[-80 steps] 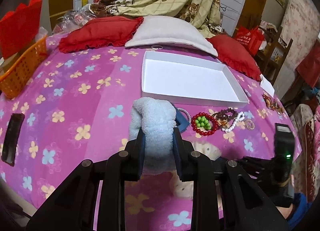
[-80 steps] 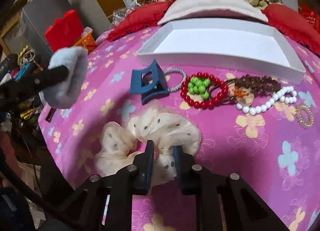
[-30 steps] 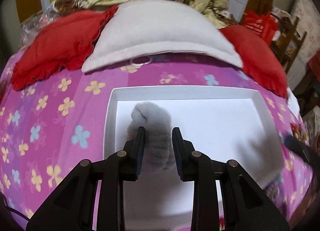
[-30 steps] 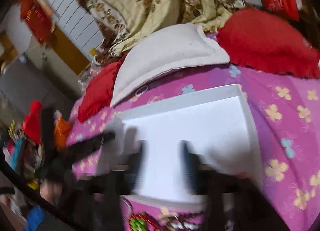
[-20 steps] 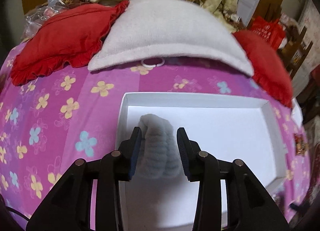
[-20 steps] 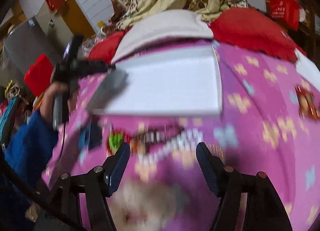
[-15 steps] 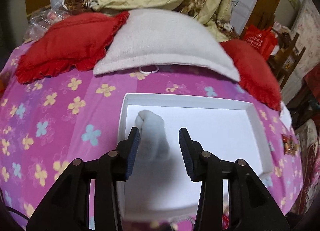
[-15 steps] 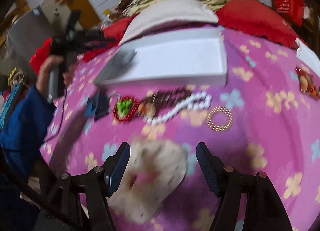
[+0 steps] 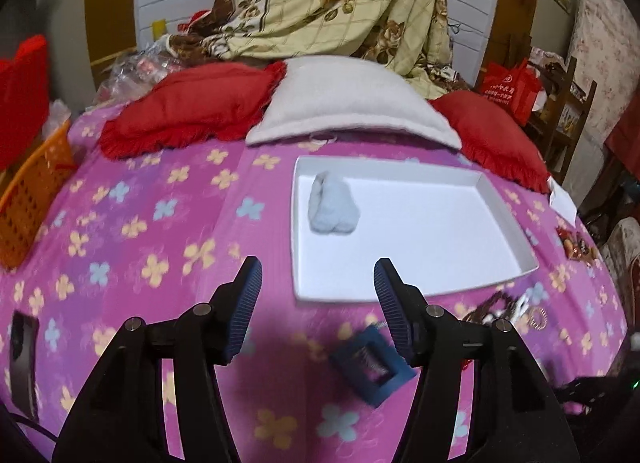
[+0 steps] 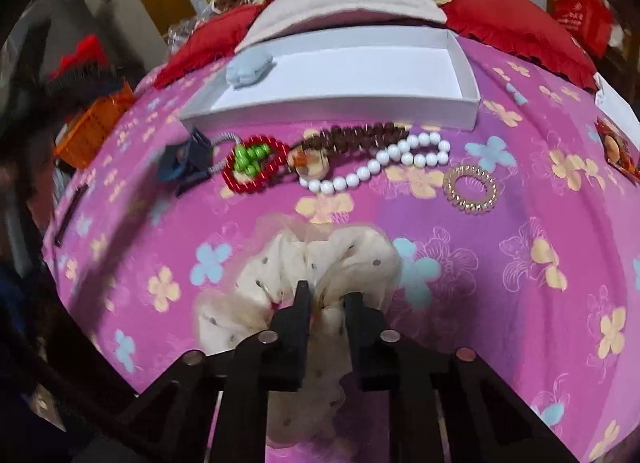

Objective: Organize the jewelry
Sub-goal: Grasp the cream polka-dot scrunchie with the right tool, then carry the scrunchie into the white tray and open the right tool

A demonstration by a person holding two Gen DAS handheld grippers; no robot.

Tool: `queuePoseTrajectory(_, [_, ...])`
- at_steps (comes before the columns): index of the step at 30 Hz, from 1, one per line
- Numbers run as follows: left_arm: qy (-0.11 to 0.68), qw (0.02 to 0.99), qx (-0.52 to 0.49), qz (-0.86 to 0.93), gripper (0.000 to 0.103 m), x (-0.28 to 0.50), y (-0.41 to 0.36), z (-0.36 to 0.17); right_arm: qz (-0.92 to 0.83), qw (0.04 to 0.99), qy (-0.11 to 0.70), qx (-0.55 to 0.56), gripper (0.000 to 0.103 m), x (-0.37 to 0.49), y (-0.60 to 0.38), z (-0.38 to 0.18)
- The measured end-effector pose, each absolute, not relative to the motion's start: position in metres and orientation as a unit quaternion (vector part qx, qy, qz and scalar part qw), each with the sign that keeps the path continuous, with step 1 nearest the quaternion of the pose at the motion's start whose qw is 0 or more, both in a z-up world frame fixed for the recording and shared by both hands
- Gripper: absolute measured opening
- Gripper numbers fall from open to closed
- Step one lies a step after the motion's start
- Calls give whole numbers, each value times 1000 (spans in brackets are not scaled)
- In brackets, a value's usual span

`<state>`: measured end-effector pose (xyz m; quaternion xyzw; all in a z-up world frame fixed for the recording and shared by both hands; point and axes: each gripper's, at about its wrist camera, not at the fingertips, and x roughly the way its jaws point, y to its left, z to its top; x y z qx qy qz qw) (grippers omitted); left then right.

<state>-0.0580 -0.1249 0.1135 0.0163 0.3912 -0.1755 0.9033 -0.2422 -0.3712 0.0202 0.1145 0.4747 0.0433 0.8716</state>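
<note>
A fuzzy light-blue scrunchie (image 9: pixel 333 207) lies in the far-left corner of the white tray (image 9: pixel 506 219), also seen in the right wrist view (image 10: pixel 249 67). My left gripper (image 9: pixel 317 295) is open and empty, just short of the tray's near edge. My right gripper (image 10: pixel 326 303) is shut on the cream dotted scrunchie (image 10: pixel 352 259) on the pink cloth. A blue hair claw (image 10: pixel 185 161), red bead bracelet with green beads (image 10: pixel 254 167), brown bead bracelet (image 10: pixel 358 137), white pearl bracelet (image 10: pixel 384 167) and gold coil hair tie (image 10: pixel 472 189) lie before the tray (image 10: pixel 320 111).
Red cushions (image 9: pixel 188 111) and a grey pillow (image 9: pixel 348 103) lie behind the tray. An orange basket (image 9: pixel 28 195) stands at the left edge. A dark phone-like object (image 9: pixel 22 359) lies at the near left. The blue claw (image 9: pixel 374 367) sits under my left gripper.
My left gripper has opened, let go of the blue scrunchie in the tray and pulled back. My right gripper has closed on the cream scrunchie.
</note>
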Motion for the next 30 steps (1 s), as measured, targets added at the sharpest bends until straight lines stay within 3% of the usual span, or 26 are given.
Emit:
queuePoseTrajectory(4, [406, 897, -27, -174, 58, -49, -109, 90, 36, 884, 453, 107, 6, -239, -364, 52])
queuePoseTrajectory(10, [390, 905, -43, -163, 58, -50, -86, 70, 32, 908, 410, 83, 5, -197, -348, 105])
queuePoseTrajectory(14, [382, 911, -27, -154, 58, -51, -75, 59, 42, 901, 430, 40, 7, -178, -332, 107])
queuePoseTrajectory(15, [381, 912, -26, -152, 58, -51, -74, 59, 31, 898, 438, 34, 22, -179, -333, 103])
queuePoseTrajectory(16, [379, 912, -29, -152, 58, -50, -73, 60, 16, 893, 449, 29, 51, -183, -337, 95])
queuePoseTrajectory(17, [378, 912, -36, -156, 58, -50, -72, 60, -7, 889, 456, 25, 64, -192, -341, 84])
queuePoseTrajectory(18, [379, 910, -44, -162, 58, -49, -73, 62, -15, 889, 457, 26, 69, -199, -344, 78])
queuePoseTrajectory(21, [382, 906, -51, -173, 58, -51, -75, 63, -22, 869, 492, 52, 67, -217, -352, 53])
queuePoseTrajectory(24, [380, 908, -40, -174, 58, -58, -78, 64, -32, 852, 520, 41, 51, -224, -348, 29])
queuePoseTrajectory(27, [378, 908, -33, -176, 58, -65, -83, 65, -38, 847, 530, 33, 50, -219, -345, 11])
queuePoseTrajectory(29, [378, 909, -29, -174, 58, -67, -84, 64, -44, 850, 524, 32, 39, -217, -344, 6])
queuePoseTrajectory(30, [378, 909, -27, -173, 58, -68, -85, 64, -43, 852, 520, 28, 27, -217, -344, 5])
